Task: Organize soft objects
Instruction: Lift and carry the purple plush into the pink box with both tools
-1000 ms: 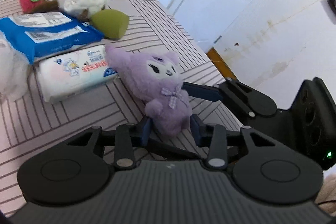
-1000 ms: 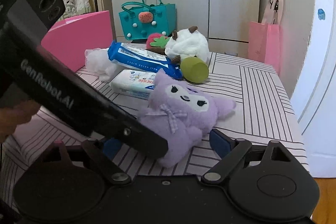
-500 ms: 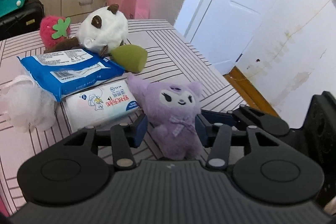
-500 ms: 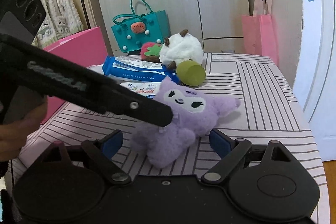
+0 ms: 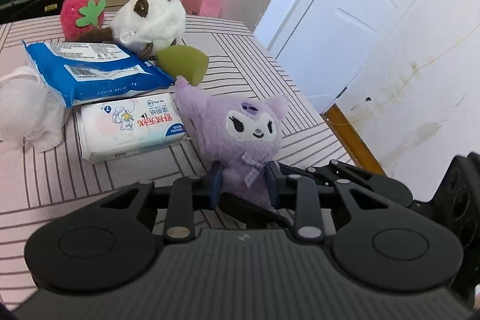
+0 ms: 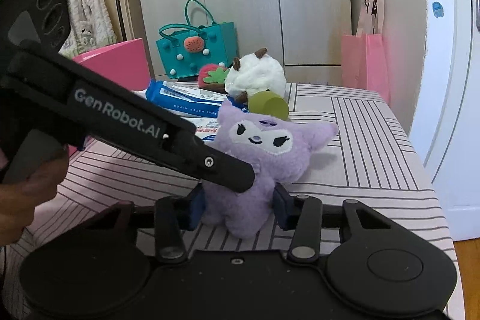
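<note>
Striped desk (image 5: 258,56), near its front edge: my left claw (image 5: 244,182) pinches the purple plush (image 5: 249,137) while my right claw (image 6: 238,204) is closing around it; opposing pulls could twist it free.

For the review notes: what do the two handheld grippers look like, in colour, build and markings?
Both are matt black plastic. The left gripper has a ribbed grey-black top, two round discs, linkage bars with silver rivets and dark blue pads. From the right wrist view its side reads "GenRobot.AI" in pale lettering, with three round holes at the rear. The right gripper has the same discs, rivets and blue pads.
</note>
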Motion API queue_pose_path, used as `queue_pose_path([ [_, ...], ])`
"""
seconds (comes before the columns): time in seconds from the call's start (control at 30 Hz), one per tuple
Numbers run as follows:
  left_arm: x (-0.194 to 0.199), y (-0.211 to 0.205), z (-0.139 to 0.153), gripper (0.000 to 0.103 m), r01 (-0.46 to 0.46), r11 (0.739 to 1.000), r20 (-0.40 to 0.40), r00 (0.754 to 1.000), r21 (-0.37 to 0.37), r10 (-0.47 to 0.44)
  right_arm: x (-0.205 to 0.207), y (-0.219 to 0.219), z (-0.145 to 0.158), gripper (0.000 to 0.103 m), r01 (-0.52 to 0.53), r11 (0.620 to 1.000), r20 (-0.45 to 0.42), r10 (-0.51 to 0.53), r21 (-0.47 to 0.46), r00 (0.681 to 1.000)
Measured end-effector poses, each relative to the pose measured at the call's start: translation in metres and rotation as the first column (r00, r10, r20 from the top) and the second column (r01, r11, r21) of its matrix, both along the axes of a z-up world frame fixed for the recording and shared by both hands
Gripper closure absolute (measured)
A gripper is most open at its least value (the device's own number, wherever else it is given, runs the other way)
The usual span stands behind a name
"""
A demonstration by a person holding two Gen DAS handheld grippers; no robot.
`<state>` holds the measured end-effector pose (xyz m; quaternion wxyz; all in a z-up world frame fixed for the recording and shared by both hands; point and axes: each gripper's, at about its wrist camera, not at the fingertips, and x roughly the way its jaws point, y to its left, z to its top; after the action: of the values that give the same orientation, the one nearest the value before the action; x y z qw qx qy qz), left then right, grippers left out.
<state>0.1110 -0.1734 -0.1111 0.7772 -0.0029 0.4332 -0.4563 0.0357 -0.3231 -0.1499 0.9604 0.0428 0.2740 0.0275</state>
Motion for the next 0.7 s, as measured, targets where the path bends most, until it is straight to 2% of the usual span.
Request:
queue_pose_path([
  [0.2,-0.017,0.014,0.011,0.074,-0.010,1.000,0.042,0.999,0.018,0.009,-0.005,0.005,0.011,0.053,-0.037,0.999,-0.037,0.038,0.031,0.999],
  [0.4,-0.018,0.042,0.019,0.074,-0.028,1.000,-0.025,0.999,0.008,0.028,-0.006,0.020,0.028,0.052,-0.109,0.993,-0.105,0.114,0.052,0.988],
  [0.53,-0.016,0.065,0.021,0.074,-0.052,0.999,-0.080,0.995,-0.005,0.051,-0.006,0.041,0.038,0.052,-0.135,0.990,-0.161,0.139,0.032,0.977],
  [0.7,-0.016,0.093,0.027,0.074,-0.082,0.997,-0.101,0.992,-0.012,0.081,-0.002,0.066,0.049,0.052,-0.192,0.981,-0.195,0.193,0.024,0.962],
])
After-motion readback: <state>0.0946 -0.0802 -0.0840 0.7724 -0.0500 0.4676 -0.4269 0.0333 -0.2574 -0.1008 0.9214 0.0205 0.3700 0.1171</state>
